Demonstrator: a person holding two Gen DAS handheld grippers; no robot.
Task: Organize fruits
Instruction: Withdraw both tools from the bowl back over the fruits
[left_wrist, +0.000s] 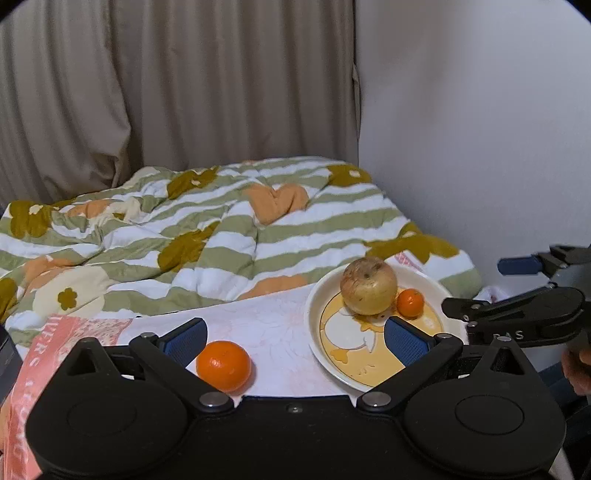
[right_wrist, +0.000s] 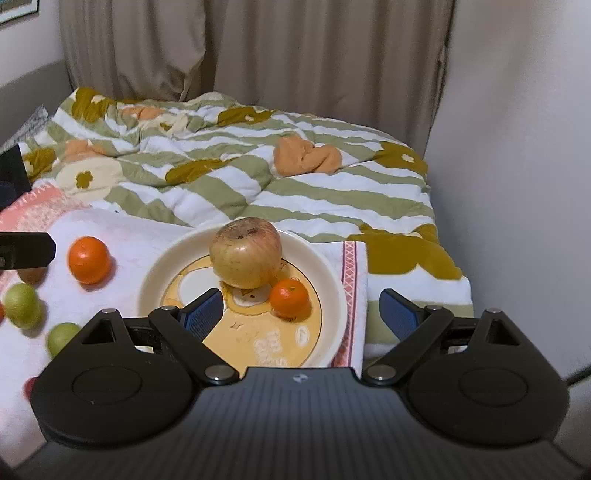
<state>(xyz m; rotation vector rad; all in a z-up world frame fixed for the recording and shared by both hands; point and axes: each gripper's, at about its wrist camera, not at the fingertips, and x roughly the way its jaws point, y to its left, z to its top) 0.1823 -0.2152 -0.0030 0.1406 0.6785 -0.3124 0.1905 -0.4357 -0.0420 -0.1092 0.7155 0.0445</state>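
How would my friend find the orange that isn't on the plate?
Find the cream plate on the white towel. Left of it, on the towel, sits the bigger orange; the orange on the plate is smaller and touches an apple.

Support surface: a bed (right_wrist: 332, 206). A rumpled quilt (right_wrist: 229, 184), striped green and white with mustard flowers and peach hearts, covers its far part. A white towel (right_wrist: 147, 236) with pink border is spread over the near part. Directly on the towel: a cream plate (right_wrist: 332, 291); a loose orange (right_wrist: 88, 259) well left of the plate; two green fruits (right_wrist: 23, 305) (right_wrist: 62, 338) nearer the left edge; a brown fruit (right_wrist: 31, 275), partly hidden. A dark box (right_wrist: 13, 173) sits at the far left edge.
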